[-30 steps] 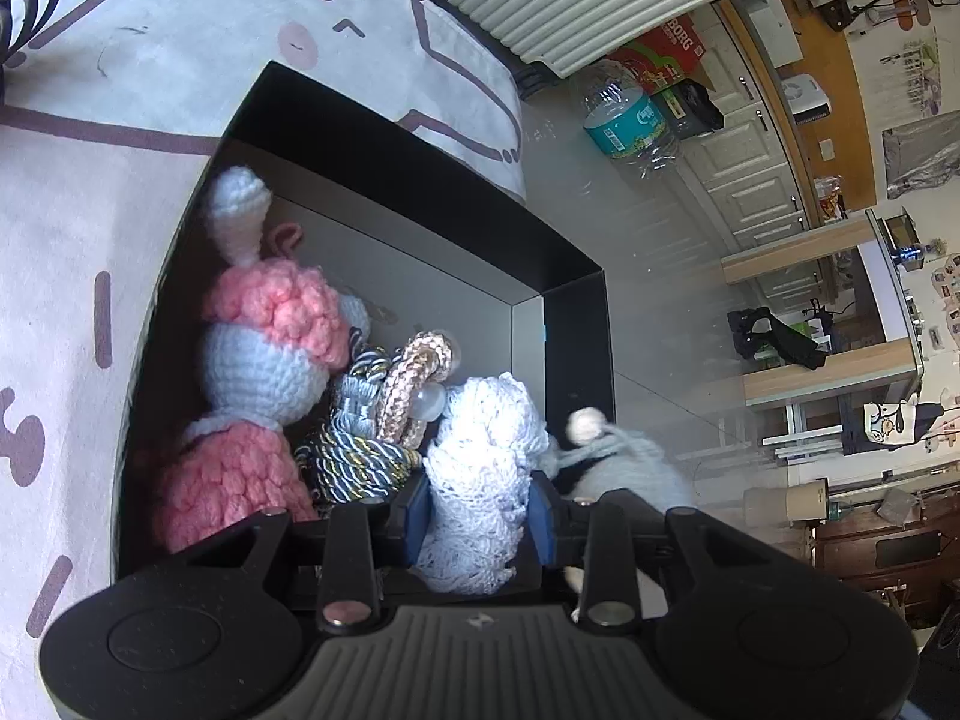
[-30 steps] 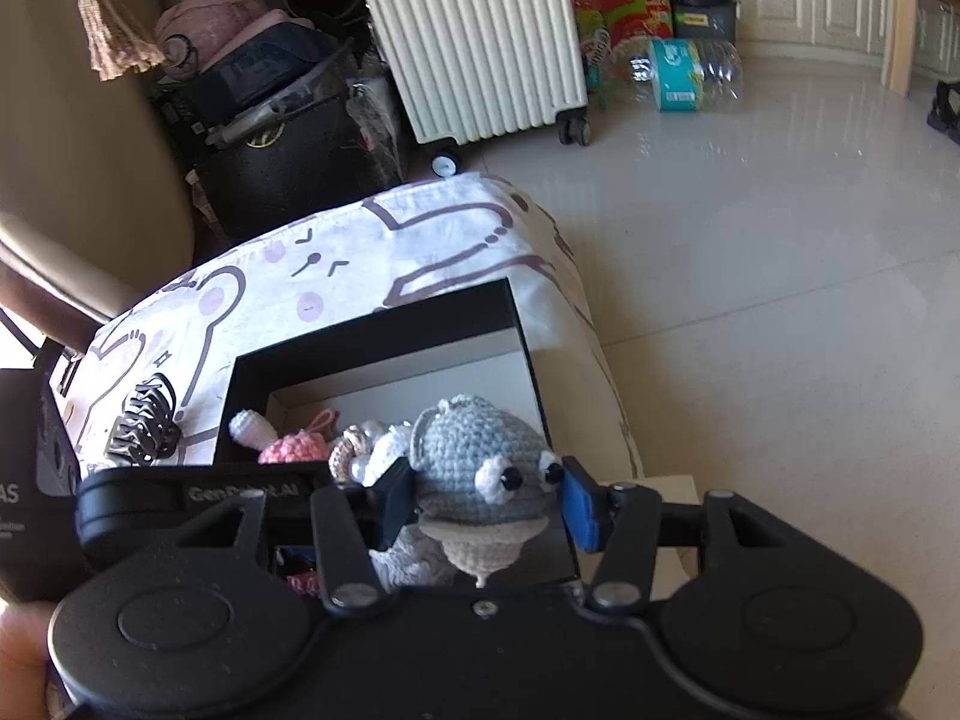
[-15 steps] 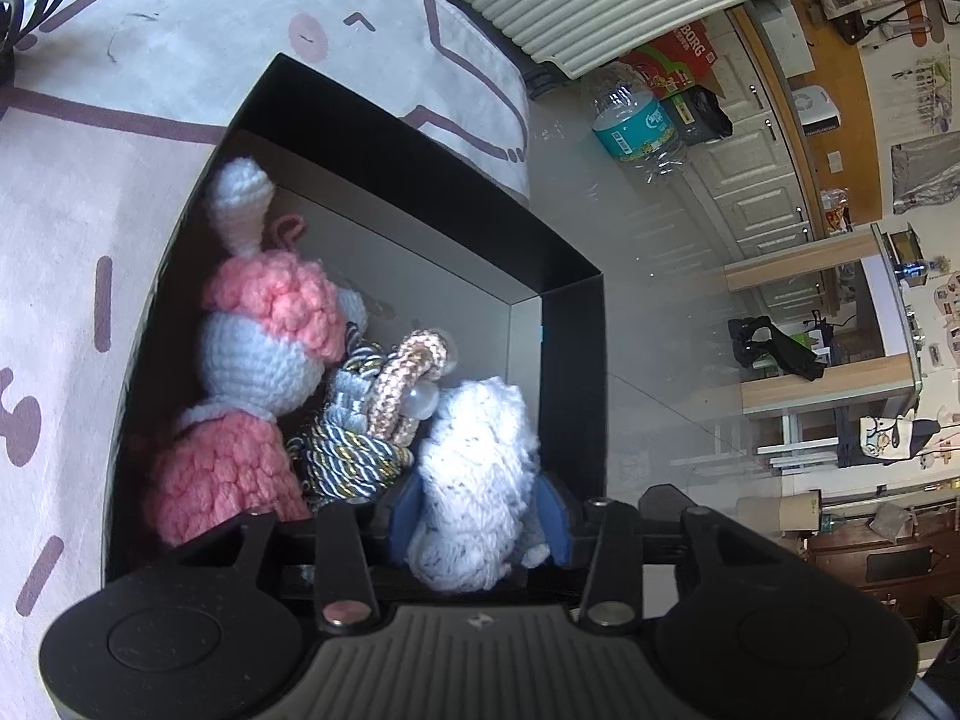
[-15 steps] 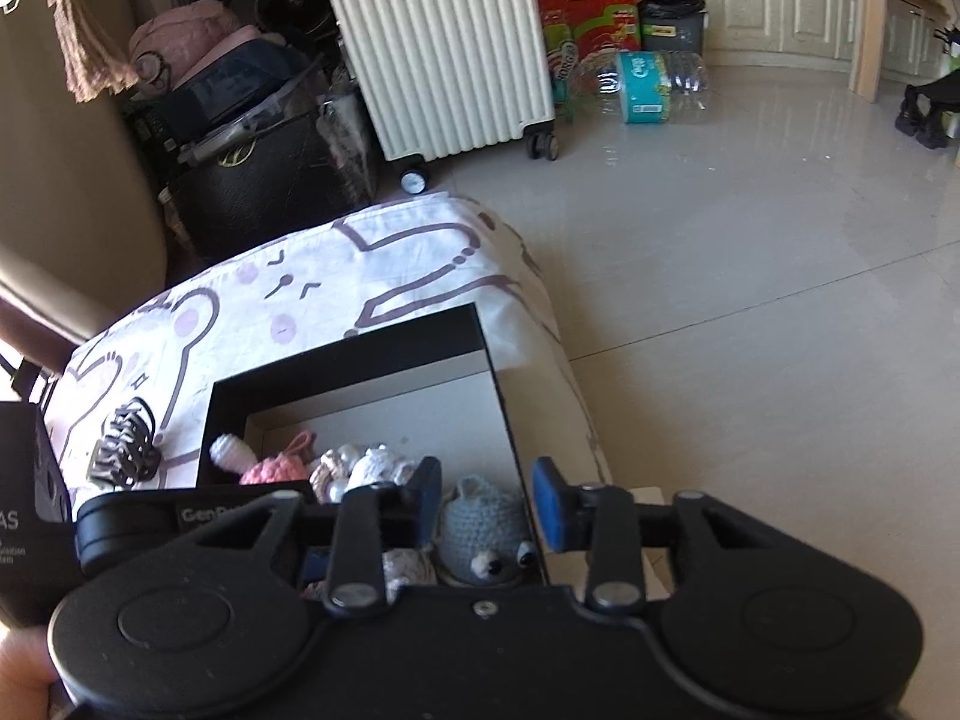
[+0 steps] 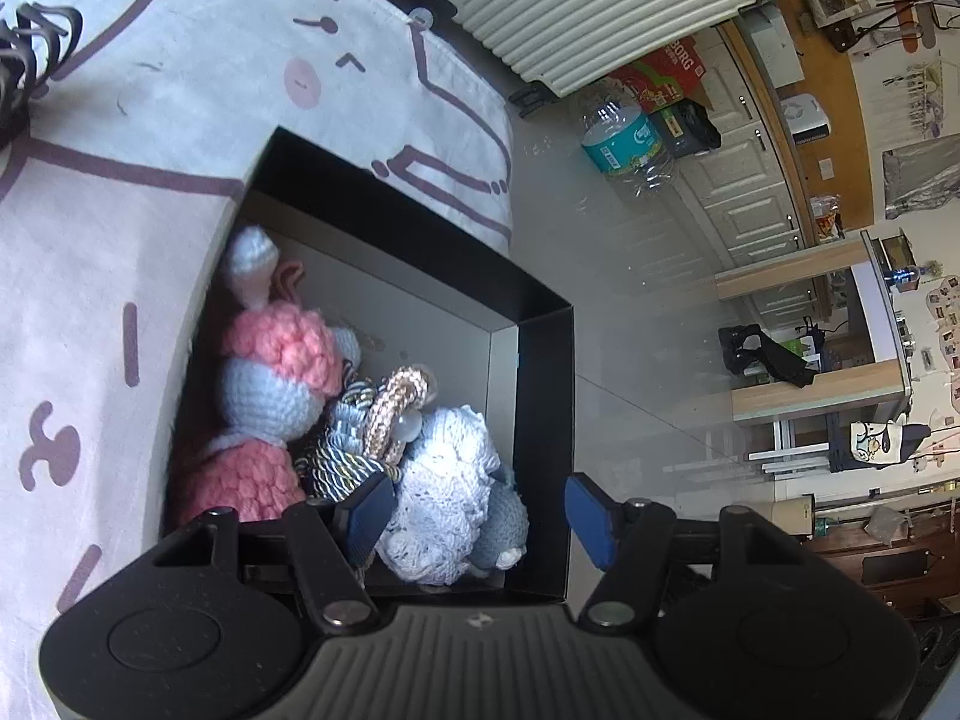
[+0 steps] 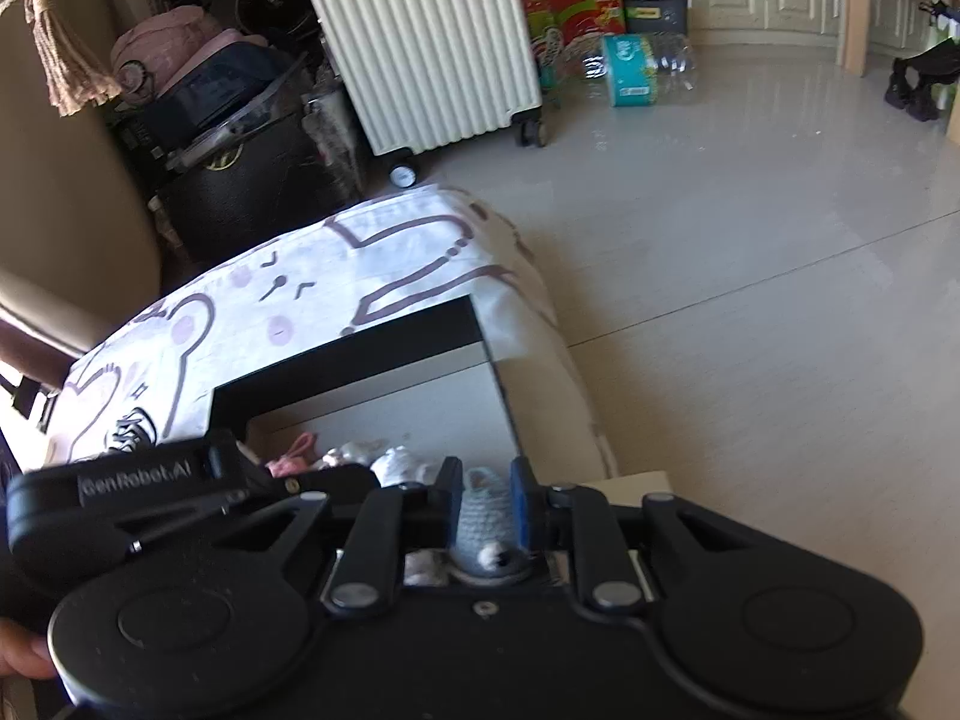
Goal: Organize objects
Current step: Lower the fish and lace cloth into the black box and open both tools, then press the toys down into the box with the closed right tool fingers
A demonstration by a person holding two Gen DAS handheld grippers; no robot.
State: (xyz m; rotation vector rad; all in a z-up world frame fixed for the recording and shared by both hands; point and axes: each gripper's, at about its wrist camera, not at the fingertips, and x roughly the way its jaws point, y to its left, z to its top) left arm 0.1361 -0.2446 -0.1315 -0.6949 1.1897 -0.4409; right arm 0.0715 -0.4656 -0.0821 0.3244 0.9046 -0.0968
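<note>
Left gripper (image 5: 477, 501) just opened off white knit toy (image 5: 444, 480), right gripper (image 6: 486, 483) shut empty; could snag striped cord (image 5: 342, 462) at toy's 9 o'clock when lifting from box (image 5: 543, 420).

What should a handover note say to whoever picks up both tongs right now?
Left tongs: open, jaws just widened, nothing pressed; white crochet toy lies released below them in the black box.
Right tongs: jaws just closed, pinching the grey crochet toy low over the box.
Done: pink doll, braided cord bundle and white toy are boxed.
Left: settle the grey toy; a black hair claw remains on the patterned cover.
</note>
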